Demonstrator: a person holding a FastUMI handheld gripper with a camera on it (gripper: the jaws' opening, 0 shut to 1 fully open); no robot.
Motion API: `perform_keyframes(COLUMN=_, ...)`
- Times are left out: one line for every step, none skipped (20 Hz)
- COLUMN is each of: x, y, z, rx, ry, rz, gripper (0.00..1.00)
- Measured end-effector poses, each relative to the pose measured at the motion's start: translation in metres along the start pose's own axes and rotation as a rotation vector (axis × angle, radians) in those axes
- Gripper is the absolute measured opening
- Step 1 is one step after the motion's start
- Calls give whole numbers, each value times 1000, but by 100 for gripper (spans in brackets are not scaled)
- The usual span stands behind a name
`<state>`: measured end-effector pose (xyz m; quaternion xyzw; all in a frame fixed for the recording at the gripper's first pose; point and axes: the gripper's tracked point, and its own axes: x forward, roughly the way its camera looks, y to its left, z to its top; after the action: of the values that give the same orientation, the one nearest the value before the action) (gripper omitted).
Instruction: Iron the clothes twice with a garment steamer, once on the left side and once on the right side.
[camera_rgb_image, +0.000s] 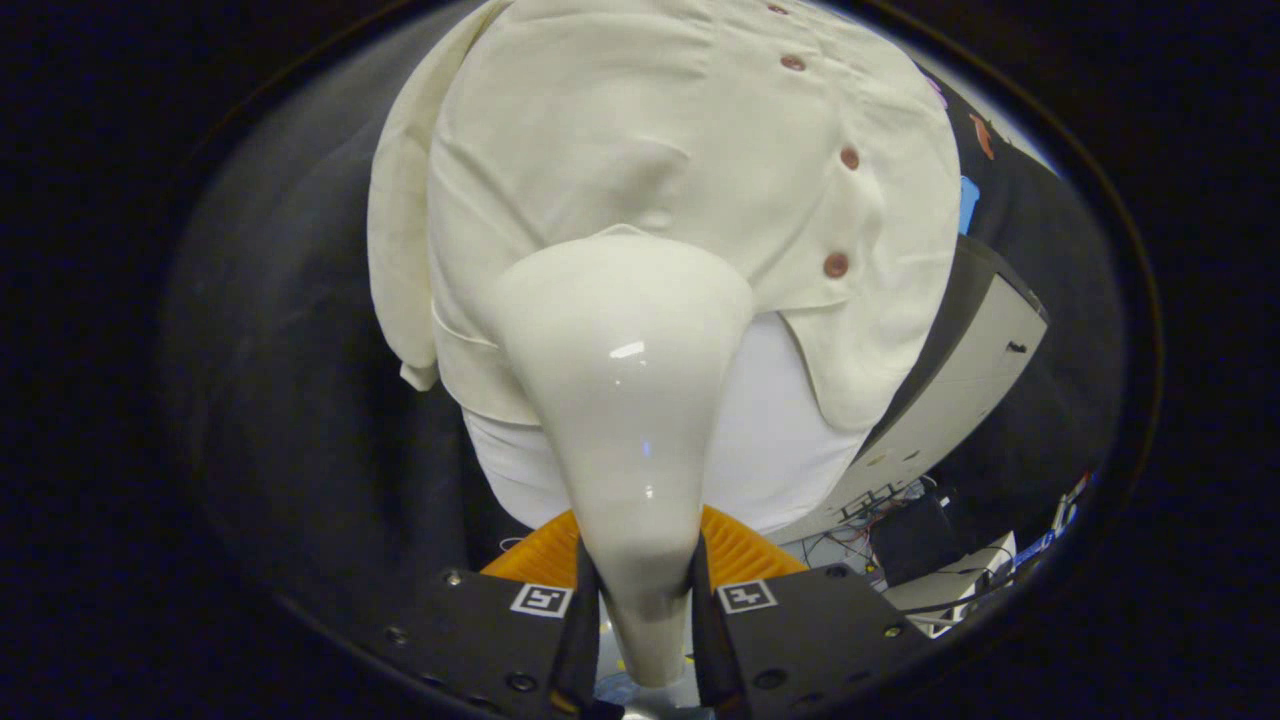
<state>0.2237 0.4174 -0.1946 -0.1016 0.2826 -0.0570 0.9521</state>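
A glossy white garment steamer (620, 400) rises from between my fingers, its narrow handle clamped by both fingers and its wide head reaching forward. My gripper (643, 620) is shut on that handle. The head rests against or just in front of a cream button-up shirt (640, 130) hanging beyond it, on the panel left of the row of brown buttons (836, 265). A white undershirt or lining (770, 430) hangs below the shirt's hem, behind the steamer. Whether the head touches the cloth I cannot tell.
Dark booth cloth (300, 400) hangs left of the shirt. To the right stands a pale panel with a dark edge (960, 380). Lower right there are cables and small boxes (930, 540). An orange ribbed part (740, 550) sits just behind the fingers.
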Motion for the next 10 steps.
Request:
perform_keyframes(x=-8, y=-2, z=5, rx=3, ry=-7, rz=-1, gripper=39)
perform_keyframes(x=-18, y=-5, z=15, rx=11, ry=-26, rz=2, gripper=39)
perform_keyframes(x=-29, y=-10, z=24, rx=23, ry=-42, rz=0, gripper=39)
perform_keyframes(x=-40, y=-17, z=35, rx=39, ry=-69, rz=-3, gripper=38)
perform_keyframes(x=-48, y=-24, z=48, rx=62, ry=-100, rz=-11, gripper=38)
perform_keyframes(x=-55, y=-35, z=61, rx=91, ry=-124, rz=-26, gripper=38)
perform_keyframes(x=-65, y=-44, z=74, rx=117, ry=-150, rz=-36, gripper=38)
perform_keyframes(x=-74, y=-52, z=86, rx=134, ry=-168, rz=-33, gripper=38)
perform_keyframes(x=-84, y=-57, z=95, rx=144, ry=-184, rz=-30, gripper=38)
perform_keyframes(x=-96, y=-64, z=108, rx=153, ry=-200, rz=-30, gripper=38)
